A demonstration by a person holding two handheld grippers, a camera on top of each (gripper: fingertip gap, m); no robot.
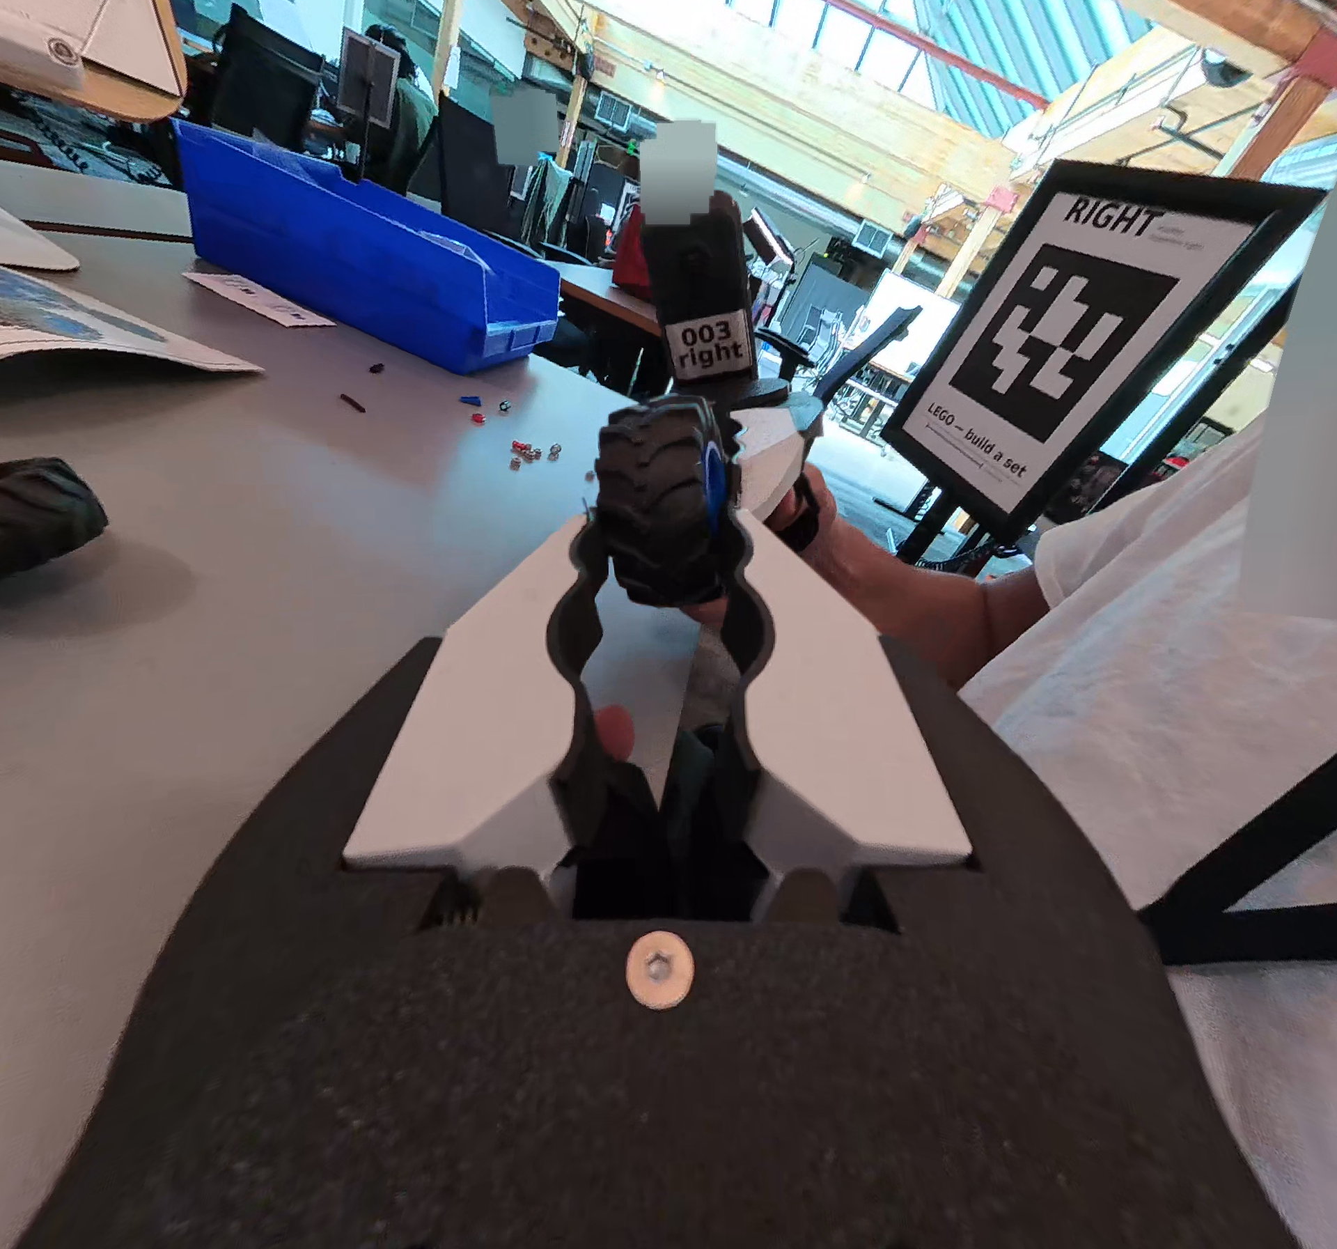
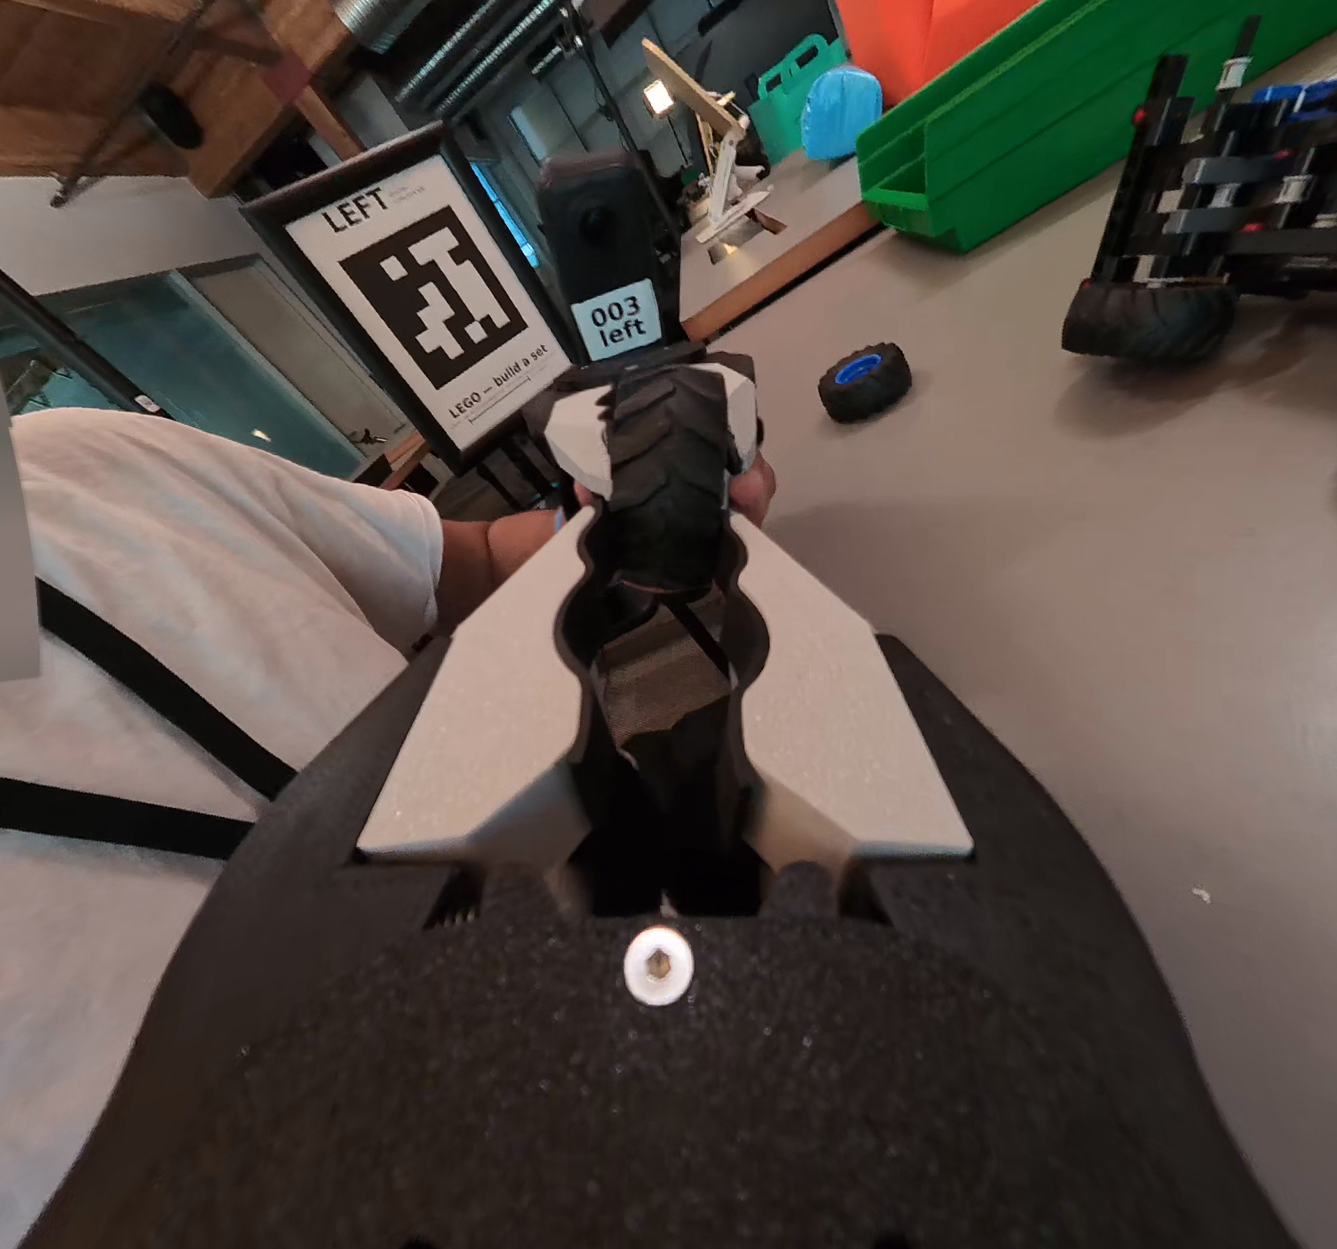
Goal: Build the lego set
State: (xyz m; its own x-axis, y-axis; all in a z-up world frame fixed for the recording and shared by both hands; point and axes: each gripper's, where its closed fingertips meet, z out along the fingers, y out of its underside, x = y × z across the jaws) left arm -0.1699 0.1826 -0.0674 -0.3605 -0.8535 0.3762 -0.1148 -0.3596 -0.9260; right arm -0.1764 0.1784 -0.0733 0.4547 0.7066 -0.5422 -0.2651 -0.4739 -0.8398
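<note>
A black treaded tyre (image 1: pixel 655 483) with a blue rim is held in the air over the table's near edge, gripped from both sides. My left gripper (image 1: pixel 662 527) is shut on it from one end. My right gripper (image 2: pixel 662 527) is shut on the same tyre (image 2: pixel 665 461) from the opposite end. The left gripper (image 2: pixel 655 418) shows facing me in the right wrist view. One white finger (image 1: pixel 770 454) of the right gripper touches the blue rim side in the left wrist view. A partly built black vehicle (image 2: pixel 1215 201) lies tilted on the table with one large tyre (image 2: pixel 1150 324) on it.
A loose blue-rimmed wheel (image 2: pixel 864 382) lies on the grey table (image 2: pixel 1013 563). A green bin (image 2: pixel 1085 129), a blue bin (image 1: pixel 362 259), small loose pieces (image 1: pixel 528 451), a booklet (image 1: pixel 87 331) and another black tyre (image 1: pixel 43 512) are around. Framed marker signs (image 1: pixel 1071 346) stand near the person's white shirt. Left and right tips are no more than a few centimetres apart. The partly built black vehicle (image 2: pixel 1215 201) is about equally far from each gripper, around 25 cm.
</note>
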